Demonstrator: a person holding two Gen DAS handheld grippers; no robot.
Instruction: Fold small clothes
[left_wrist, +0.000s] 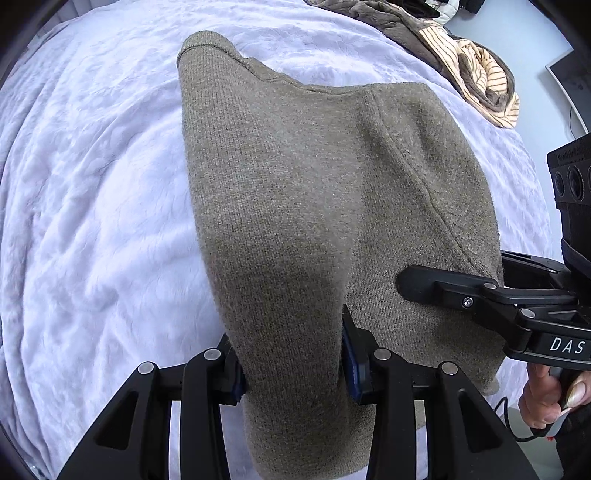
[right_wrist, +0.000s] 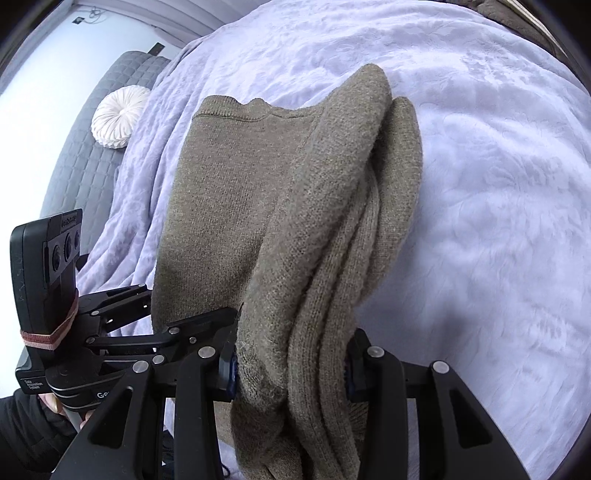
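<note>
The left gripper (left_wrist: 295, 354) is clamped on a fold of the olive sweater (left_wrist: 314, 177), which hangs over the white bedspread (left_wrist: 92, 203). Only its view shows striped clothes (left_wrist: 476, 70). The right gripper (right_wrist: 291, 363) pinches bunched layers; its view alone shows a round cushion (right_wrist: 118, 116).

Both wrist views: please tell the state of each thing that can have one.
Brown sweater: partly folded, near edge gripped by both grippers.
Left gripper: shut on the sweater.
Right gripper: shut on bunched sweater layers.
Striped garment: crumpled, unfolded, at the bed's far side.
White blanket: spread, wrinkled.
</note>
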